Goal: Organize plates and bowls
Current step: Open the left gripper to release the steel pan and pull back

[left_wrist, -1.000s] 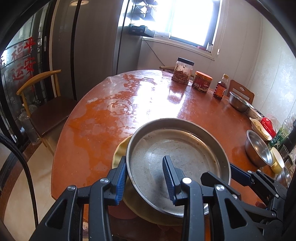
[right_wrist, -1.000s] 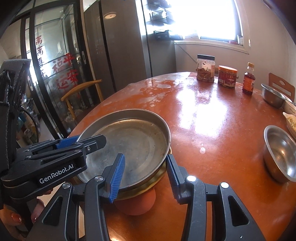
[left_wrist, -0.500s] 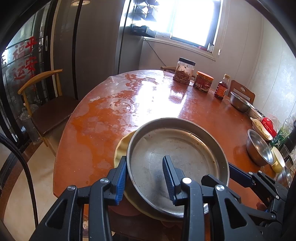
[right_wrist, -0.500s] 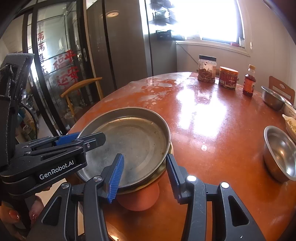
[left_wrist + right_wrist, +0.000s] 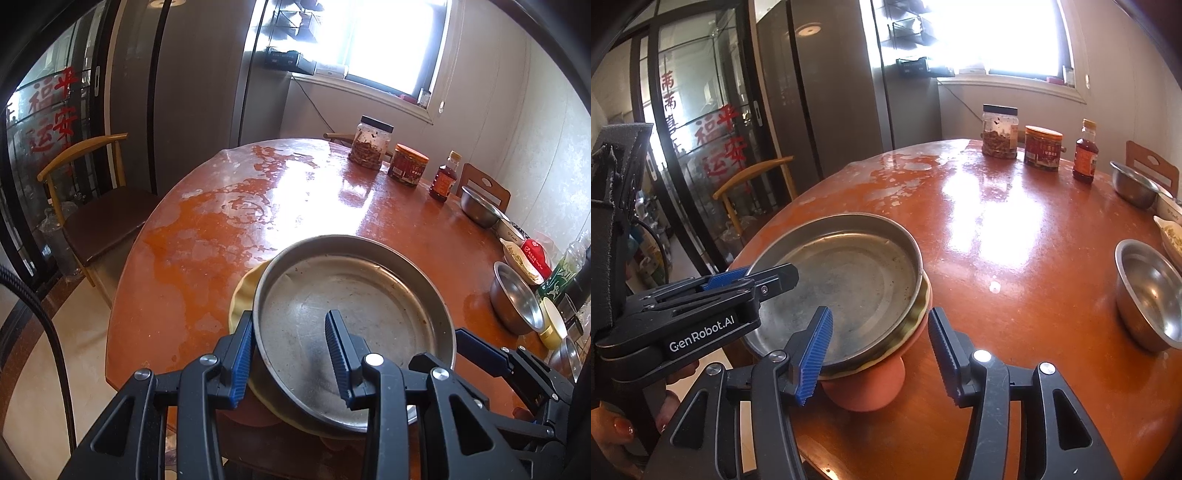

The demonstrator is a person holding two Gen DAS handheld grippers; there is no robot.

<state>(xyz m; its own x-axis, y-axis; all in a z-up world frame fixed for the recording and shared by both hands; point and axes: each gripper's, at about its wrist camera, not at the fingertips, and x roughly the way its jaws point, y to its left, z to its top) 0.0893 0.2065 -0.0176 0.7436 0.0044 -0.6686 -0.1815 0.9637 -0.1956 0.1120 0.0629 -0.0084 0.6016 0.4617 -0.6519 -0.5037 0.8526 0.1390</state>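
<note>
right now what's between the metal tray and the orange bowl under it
A yellow plate sits between tray and bowl, clearest in the right wrist view.

I see a scuffed steel pan [image 5: 354, 306] stacked on a yellow plate [image 5: 242, 295] and an orange bowl [image 5: 866, 387] at the counter [image 5: 207, 236] edge.

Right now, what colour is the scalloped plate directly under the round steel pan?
Pale yellow scalloped plate beneath the round steel pan; left wrist view shows it best.

The left claw [image 5: 290, 356] straddles the steel plate [image 5: 354, 314] rim, fingers apart (unclamped); the right claw [image 5: 881, 356] gapes beside that rim.
</note>
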